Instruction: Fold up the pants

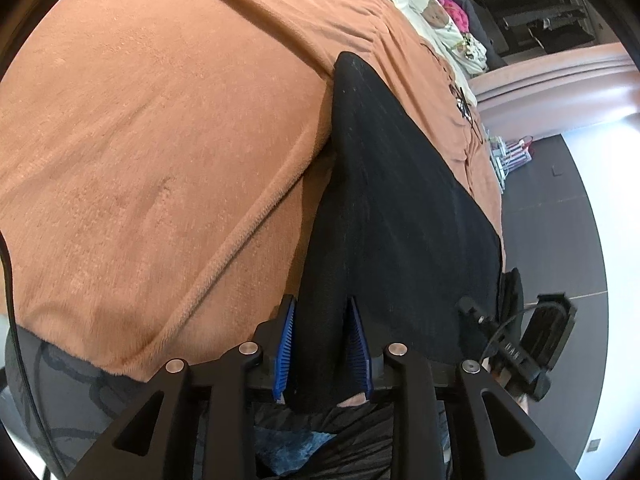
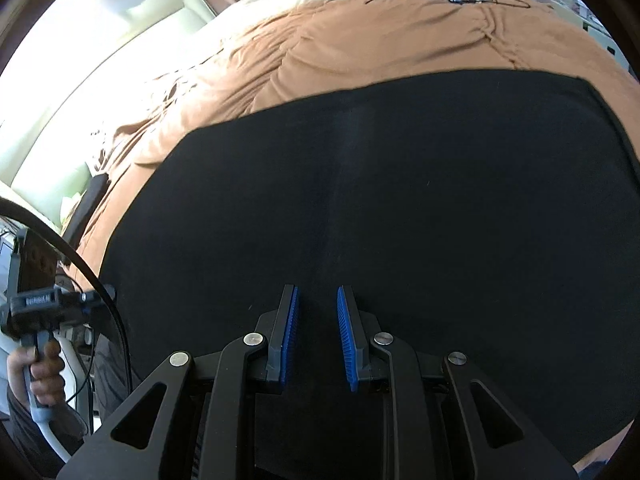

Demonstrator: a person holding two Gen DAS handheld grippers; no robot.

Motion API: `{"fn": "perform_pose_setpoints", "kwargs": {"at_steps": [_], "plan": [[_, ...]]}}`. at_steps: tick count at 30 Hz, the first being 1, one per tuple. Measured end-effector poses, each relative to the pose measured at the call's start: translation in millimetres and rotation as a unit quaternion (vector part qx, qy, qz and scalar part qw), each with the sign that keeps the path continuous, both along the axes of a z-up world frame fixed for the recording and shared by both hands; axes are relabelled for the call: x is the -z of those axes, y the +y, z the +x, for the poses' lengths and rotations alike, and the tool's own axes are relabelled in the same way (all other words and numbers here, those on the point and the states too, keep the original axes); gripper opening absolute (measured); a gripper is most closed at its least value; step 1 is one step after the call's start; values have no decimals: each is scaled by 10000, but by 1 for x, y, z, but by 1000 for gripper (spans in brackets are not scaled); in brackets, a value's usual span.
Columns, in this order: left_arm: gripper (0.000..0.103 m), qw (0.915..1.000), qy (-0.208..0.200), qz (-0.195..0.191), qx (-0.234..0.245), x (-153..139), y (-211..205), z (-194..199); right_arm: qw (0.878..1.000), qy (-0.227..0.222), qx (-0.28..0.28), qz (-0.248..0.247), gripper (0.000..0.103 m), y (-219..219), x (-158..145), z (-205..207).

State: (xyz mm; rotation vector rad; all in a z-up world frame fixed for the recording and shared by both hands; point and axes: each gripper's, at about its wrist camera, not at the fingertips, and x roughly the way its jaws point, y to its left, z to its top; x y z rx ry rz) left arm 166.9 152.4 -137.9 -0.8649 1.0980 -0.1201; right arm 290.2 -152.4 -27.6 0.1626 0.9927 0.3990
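Black pants point(image 1: 400, 208) lie spread on an orange blanket point(image 1: 140, 140) on a bed. My left gripper point(image 1: 322, 308) has a thick fold of the pants' near edge between its blue pads point(image 1: 285, 344), jaws partly closed on the cloth. In the right wrist view the pants point(image 2: 380, 184) fill the middle as a wide flat black sheet. My right gripper point(image 2: 318, 292) sits over the pants' near edge with its blue pads point(image 2: 346, 336) apart; black cloth runs between them and I cannot tell whether they pinch it.
The orange blanket point(image 2: 360, 40) is wrinkled beyond the pants. White bedding with bear prints point(image 1: 436, 16) lies at the bed's far end. The other gripper point(image 2: 44, 304) and a hand show at the left. Dark floor point(image 1: 560, 240) lies to the right of the bed.
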Motion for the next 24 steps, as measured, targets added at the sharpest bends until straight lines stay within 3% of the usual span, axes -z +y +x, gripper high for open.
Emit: {"fn": "perform_pose_setpoints", "kwargs": {"at_steps": [6,9,17,24], "plan": [[29,9999,-52,-65,-65,0,2,1,9988,342,-249,-243,17,6,3,-4],[29,9998,-58,-130,-121,1,4,1,9978,473,-298,-357,12,9,-4,2],[29,9993,-109,-235,-272,-2,11,1,9989,292,-52,-350,5,12,-13,39],[30,9992,-77,-297,-271,3,15,6,9987,294,43,-420,5,23,-11,82]]}}
